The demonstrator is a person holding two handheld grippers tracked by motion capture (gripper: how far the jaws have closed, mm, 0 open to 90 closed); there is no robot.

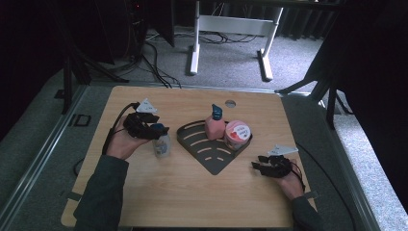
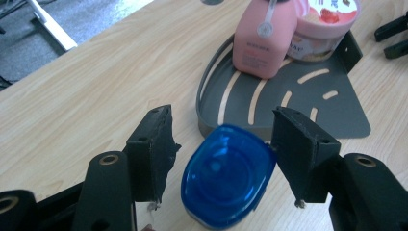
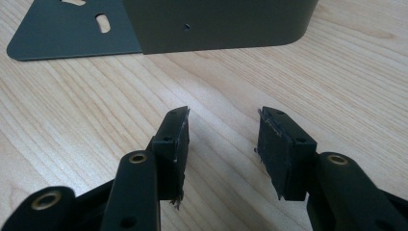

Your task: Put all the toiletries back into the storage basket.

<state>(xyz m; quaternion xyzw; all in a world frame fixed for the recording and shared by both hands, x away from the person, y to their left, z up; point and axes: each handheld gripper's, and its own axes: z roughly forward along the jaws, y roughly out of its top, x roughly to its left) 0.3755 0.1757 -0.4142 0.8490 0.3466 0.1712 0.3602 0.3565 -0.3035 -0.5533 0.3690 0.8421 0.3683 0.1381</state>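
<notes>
A clear bottle point(image 1: 162, 145) with a blue cap point(image 2: 226, 180) stands upright on the wooden table, just left of a dark grey corner tray point(image 1: 211, 156). My left gripper point(image 1: 160, 130) straddles the cap from above. Its jaws are open: one pad point(image 2: 161, 144) stands clear of the cap and the other sits right at its edge. In the tray stand a pink bottle point(image 1: 214, 128) with a teal top and a pink-lidded tub point(image 1: 237, 134). My right gripper point(image 1: 258, 161) hovers low over the table, right of the tray, open with nothing between its jaws.
The tray's upright wall point(image 3: 216, 24) rises just ahead of the right gripper point(image 3: 223, 115). A round hole point(image 1: 230, 103) sits near the table's far edge. Beyond the table, on the floor, are a white desk frame point(image 1: 231, 24) and cables.
</notes>
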